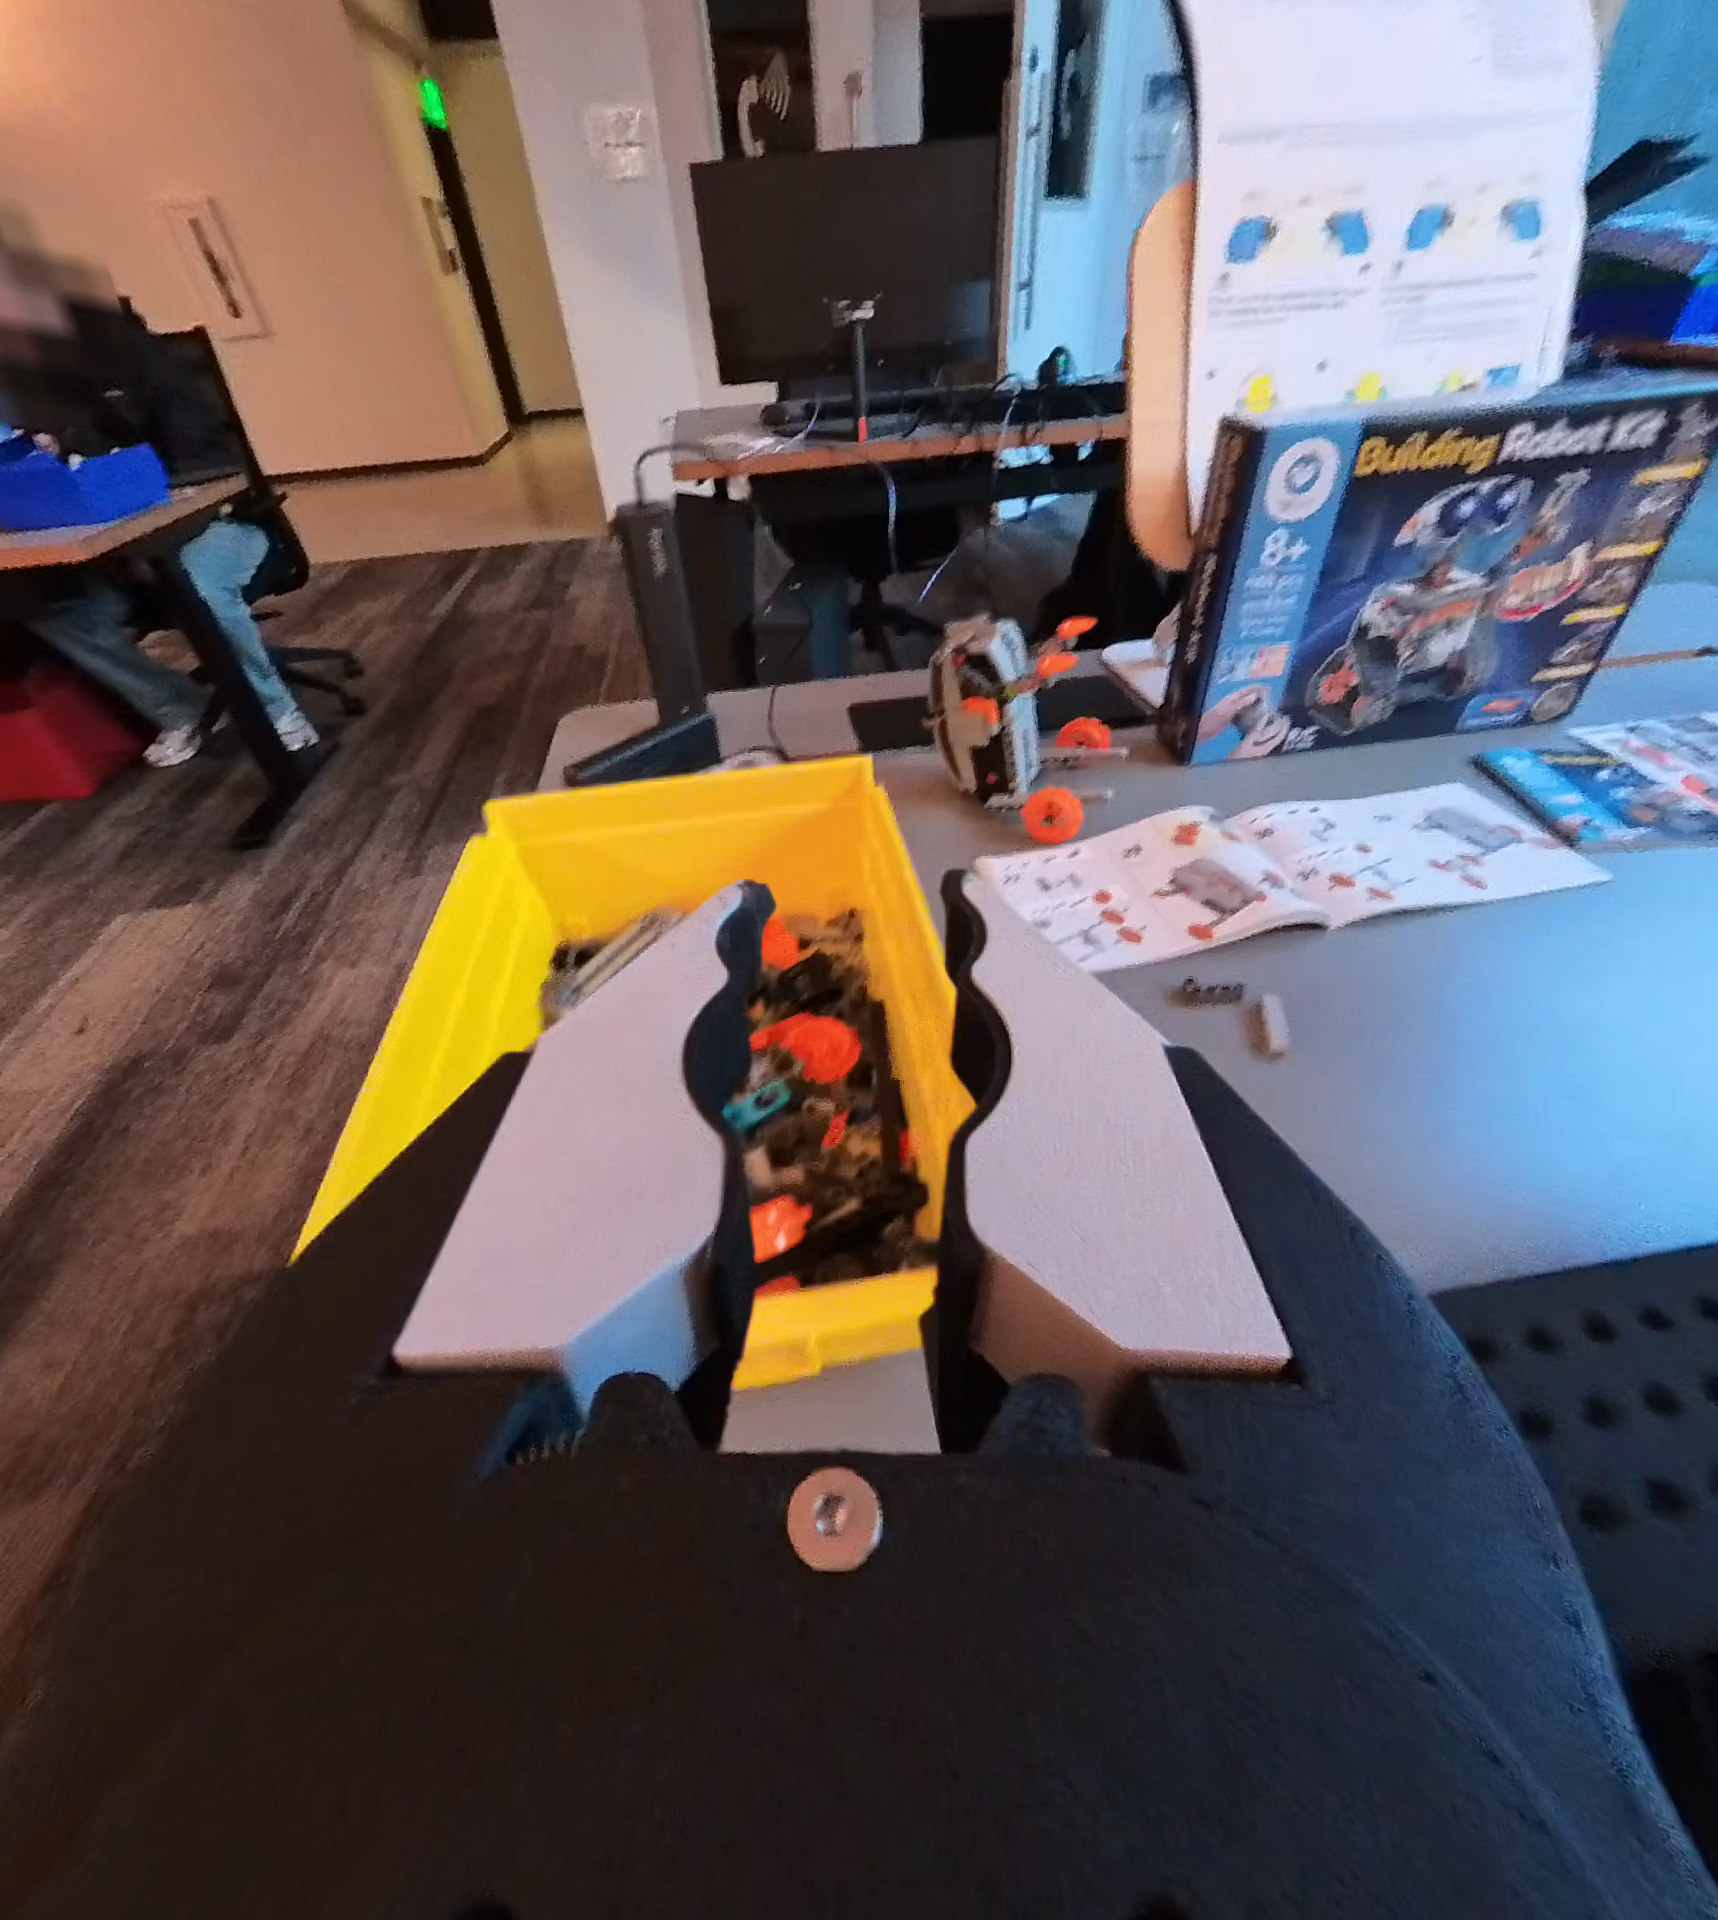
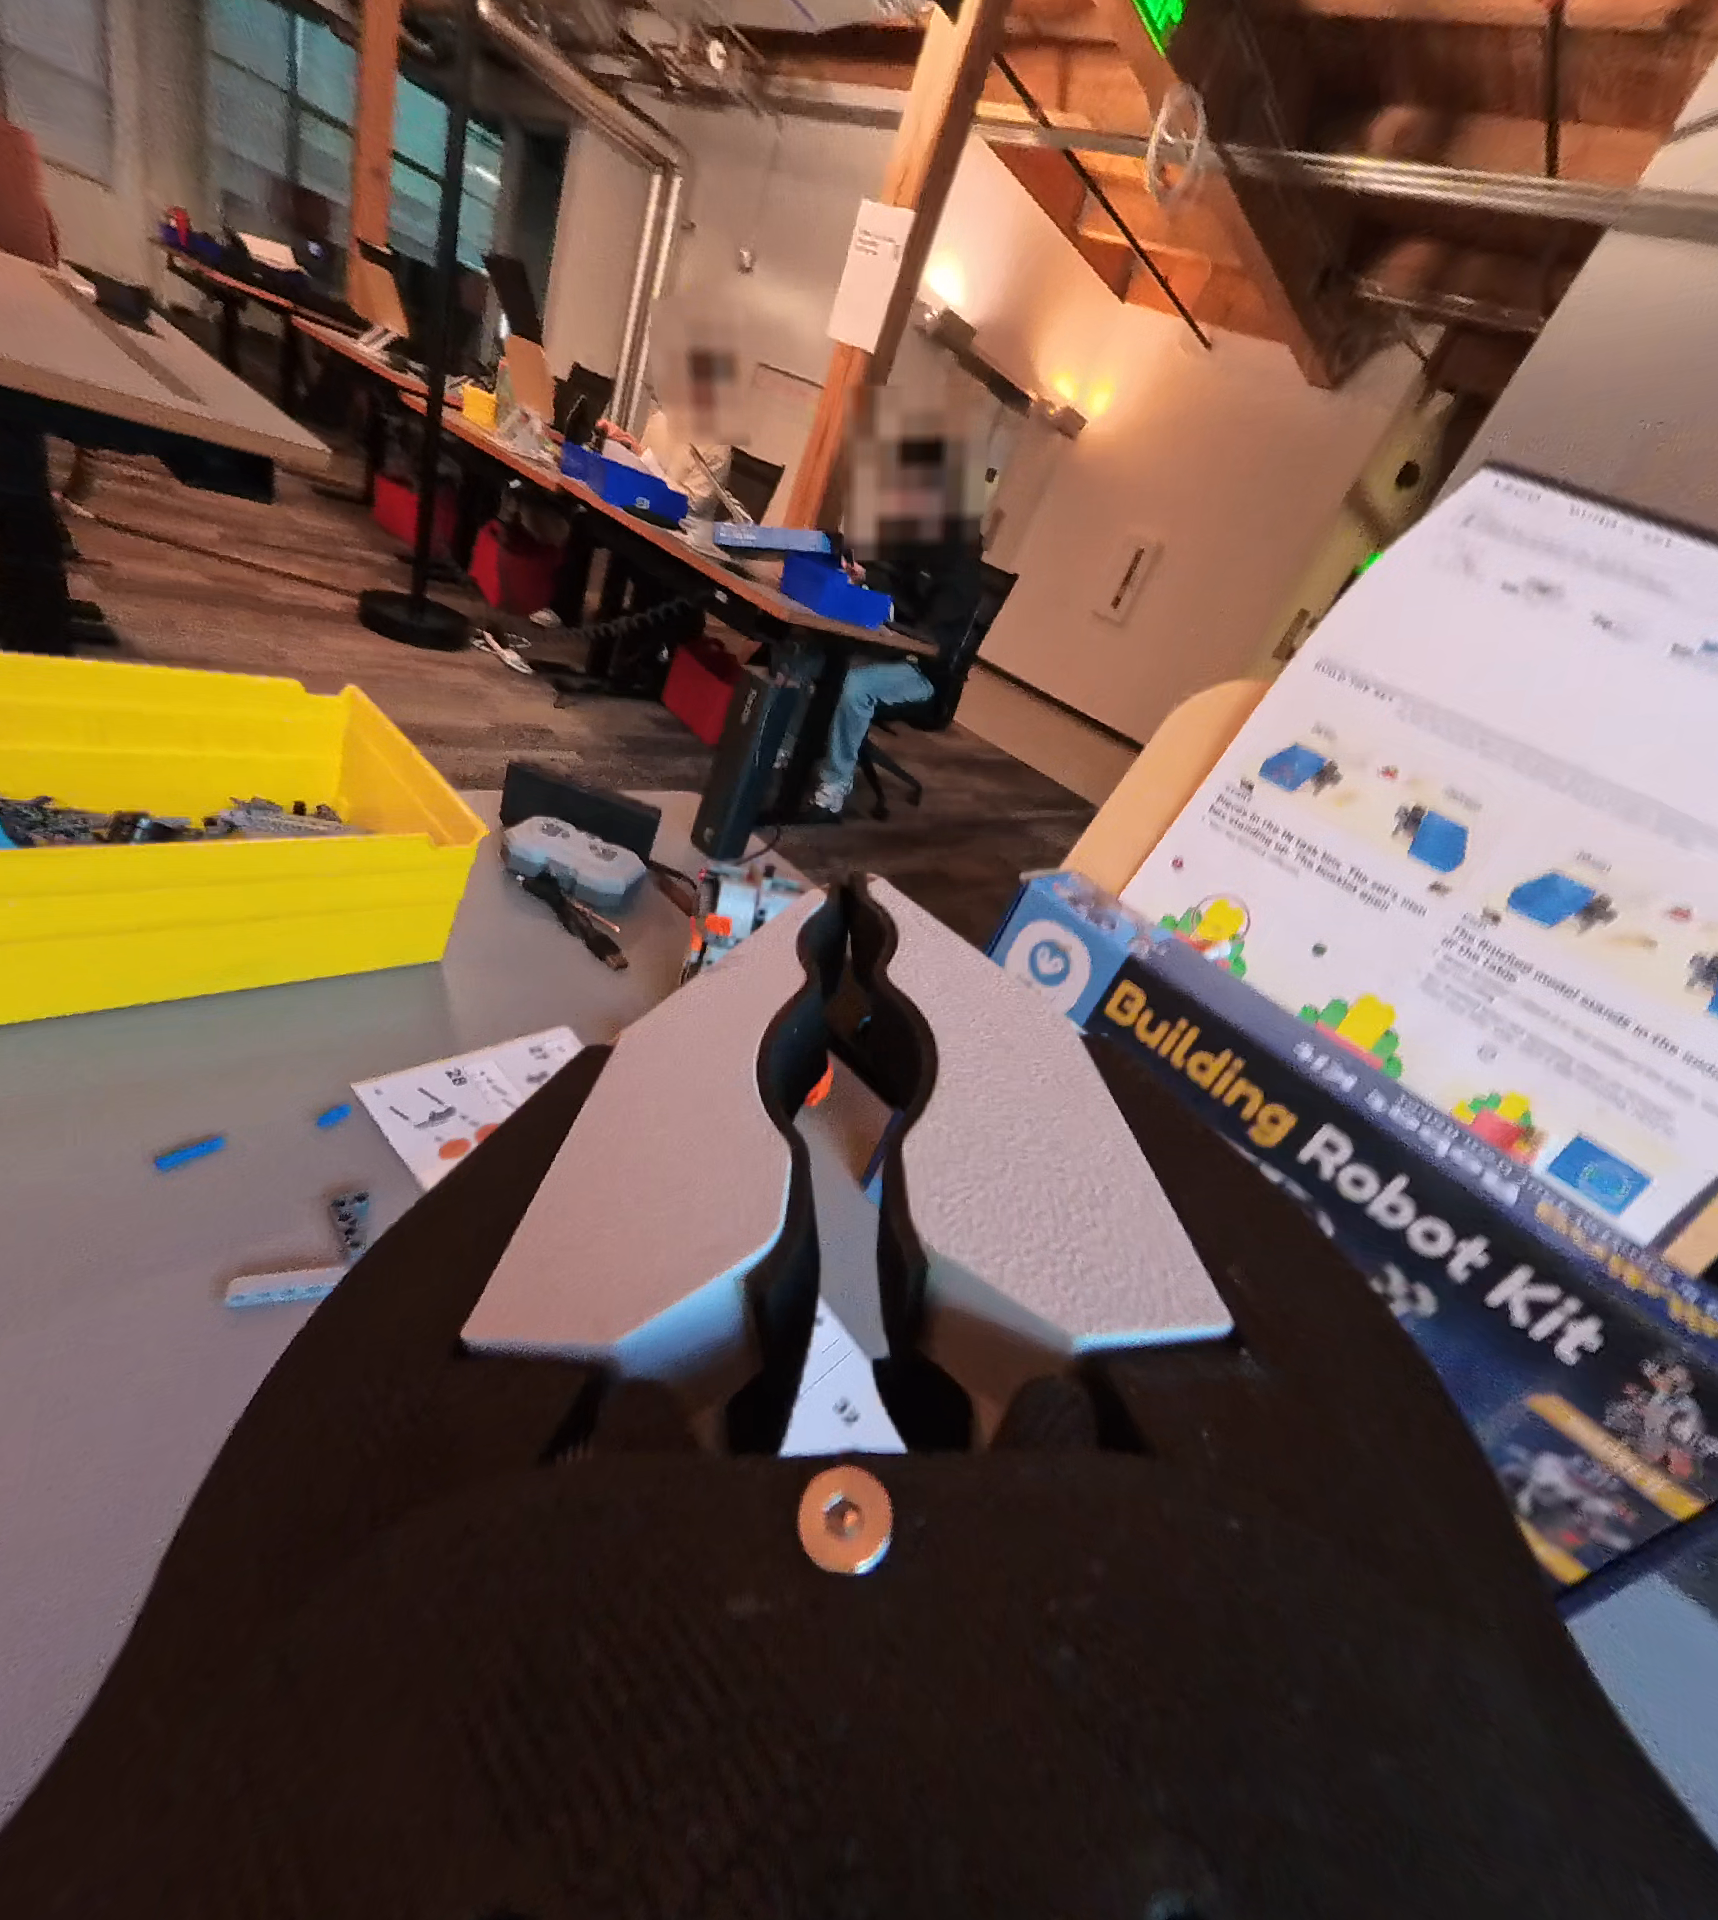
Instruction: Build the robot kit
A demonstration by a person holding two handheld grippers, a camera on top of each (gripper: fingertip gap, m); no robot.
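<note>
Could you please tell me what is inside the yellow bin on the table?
The yellow bin holds a loose heap of small building parts, mostly black and grey with some orange and one teal. The left gripper, open above it, hides part of the heap, and lower layers cannot be seen.

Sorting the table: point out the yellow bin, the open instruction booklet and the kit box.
yellow bin [image 1: 689, 831]: left wrist view, inner far wall.
open instruction booklet [image 1: 1281, 883]: left wrist view, middle of the open pages.
kit box [image 1: 1437, 582]: left wrist view, printed front face.
</note>
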